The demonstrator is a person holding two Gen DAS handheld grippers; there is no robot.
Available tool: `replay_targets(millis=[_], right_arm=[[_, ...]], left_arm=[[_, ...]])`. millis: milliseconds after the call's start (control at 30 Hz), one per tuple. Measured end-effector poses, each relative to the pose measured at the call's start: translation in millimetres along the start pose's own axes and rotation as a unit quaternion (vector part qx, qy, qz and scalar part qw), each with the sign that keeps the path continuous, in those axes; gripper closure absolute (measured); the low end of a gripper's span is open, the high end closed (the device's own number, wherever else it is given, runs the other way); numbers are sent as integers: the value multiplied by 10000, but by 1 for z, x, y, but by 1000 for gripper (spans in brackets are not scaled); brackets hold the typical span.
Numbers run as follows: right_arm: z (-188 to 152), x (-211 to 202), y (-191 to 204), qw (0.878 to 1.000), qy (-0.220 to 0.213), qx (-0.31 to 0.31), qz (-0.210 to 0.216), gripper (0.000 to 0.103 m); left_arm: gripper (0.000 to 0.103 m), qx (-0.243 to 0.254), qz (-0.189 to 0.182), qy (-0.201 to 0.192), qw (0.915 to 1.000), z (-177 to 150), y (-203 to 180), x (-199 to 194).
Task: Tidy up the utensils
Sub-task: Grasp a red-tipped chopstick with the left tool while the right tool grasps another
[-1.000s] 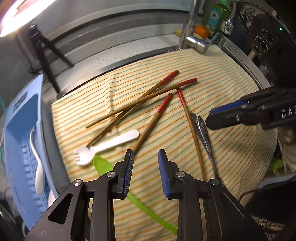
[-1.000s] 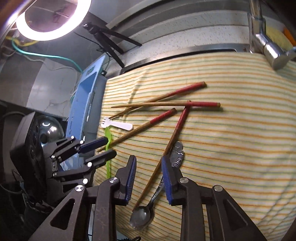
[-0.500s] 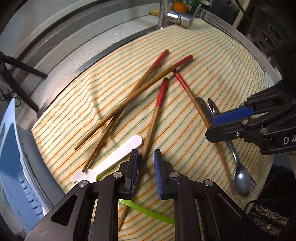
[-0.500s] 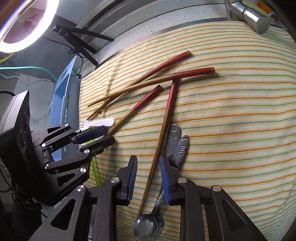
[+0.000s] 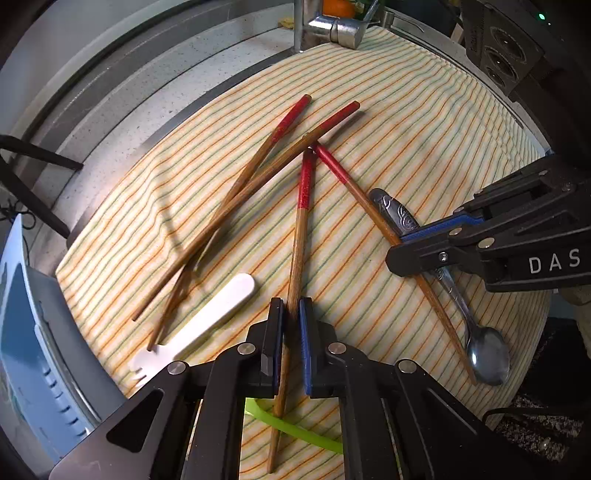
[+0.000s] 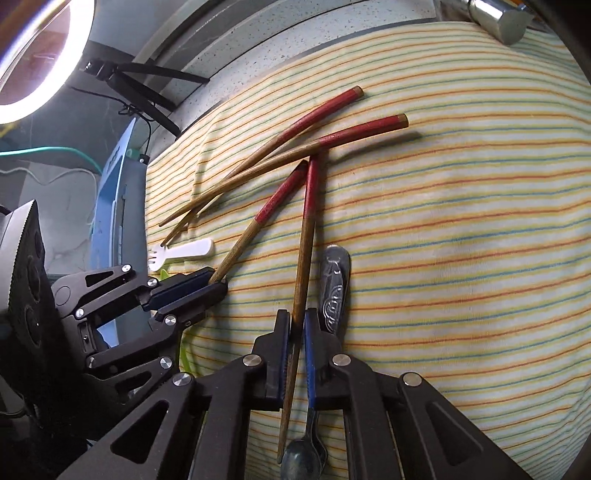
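Left wrist view: my left hand-held gripper is pinched on one red-tipped chopstick, pads closed on the bare wood low on the shaft, red end pointing away toward the tap. Right wrist view shows my right hand-held gripper clamped on a second chopstick, also on the wooden part; its red tip touches the tip of the left one. Both sticks lie on the striped cloth over the bench.

A metal spoon lies just beside the right stick, handle alongside the right pad, so I judge a straight lift is needed to avoid dragging it. A green utensil lies under the left stick near its thin end; same worry there. Two more chopsticks lie crossed to the left, and a white plastic fork is near the blue rack.

Best move, I think: lift both evenly and keep the grips firm, since thin round sticks can pivot between the pads. Then bring them parallel and carry them toward the rack.
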State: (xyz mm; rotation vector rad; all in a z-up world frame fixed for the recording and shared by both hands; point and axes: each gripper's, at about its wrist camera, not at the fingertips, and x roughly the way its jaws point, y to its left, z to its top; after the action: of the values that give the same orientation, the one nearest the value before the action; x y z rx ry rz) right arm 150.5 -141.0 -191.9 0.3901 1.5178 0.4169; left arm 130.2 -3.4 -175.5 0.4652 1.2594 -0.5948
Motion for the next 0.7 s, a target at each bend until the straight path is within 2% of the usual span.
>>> replay_targets(millis=[167, 300, 467, 700], right_arm=[[0, 2, -1, 9996, 117, 80, 227, 97], [1, -1, -5, 9984, 143, 281, 473, 97], [-2, -17, 0, 9977, 83, 153, 648, 97], [-1, -35, -9, 9976, -66, 197, 659, 97]], left_arm=[[99, 12, 33, 12, 10000, 5, -10, 2], [98, -353, -364, -75, 9987, 8, -9, 0], [98, -618, -798, -249, 9946, 11, -16, -11], [98, -663, -904, -397, 9929, 19, -23, -11]])
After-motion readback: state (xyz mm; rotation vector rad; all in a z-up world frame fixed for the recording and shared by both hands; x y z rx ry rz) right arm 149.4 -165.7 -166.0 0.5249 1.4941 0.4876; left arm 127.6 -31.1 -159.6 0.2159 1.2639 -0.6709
